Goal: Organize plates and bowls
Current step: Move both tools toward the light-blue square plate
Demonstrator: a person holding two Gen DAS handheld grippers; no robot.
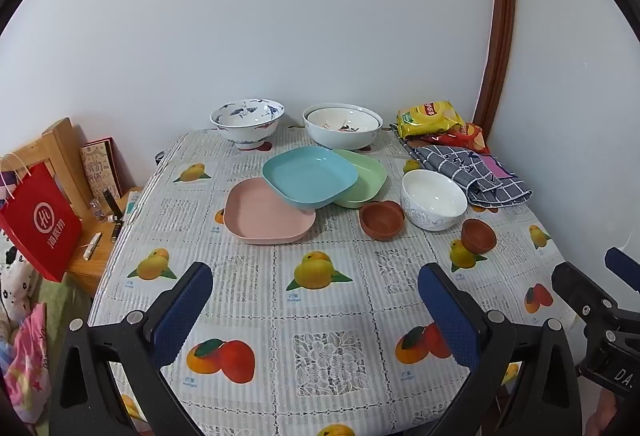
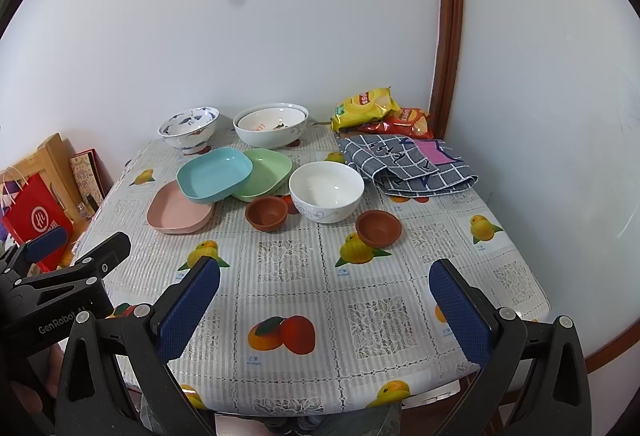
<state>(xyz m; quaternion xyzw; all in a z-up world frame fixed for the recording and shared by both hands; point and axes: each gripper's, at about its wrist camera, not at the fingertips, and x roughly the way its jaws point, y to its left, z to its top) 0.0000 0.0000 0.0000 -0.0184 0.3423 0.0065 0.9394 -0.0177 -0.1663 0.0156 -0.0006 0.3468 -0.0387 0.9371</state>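
On the fruit-print table (image 1: 320, 316) a blue plate (image 1: 309, 175) leans across a pink plate (image 1: 264, 217) and a green plate (image 1: 366, 176). A white bowl (image 1: 434, 199) stands between two small brown bowls (image 1: 382, 219) (image 1: 478, 235). At the back are a blue-patterned bowl (image 1: 248, 122) and two nested white bowls (image 1: 342, 124). My left gripper (image 1: 316, 300) is open and empty over the near table. My right gripper (image 2: 326, 300) is open and empty, short of the right brown bowl (image 2: 378, 228) and white bowl (image 2: 326, 190).
Snack bags (image 1: 432, 118) and a checked cloth (image 1: 472, 172) lie at the back right by the wall. A red paper bag (image 1: 38, 224) hangs on a wooden chair (image 1: 60, 152) left of the table. The table's right edge (image 2: 532, 276) is near the wall.
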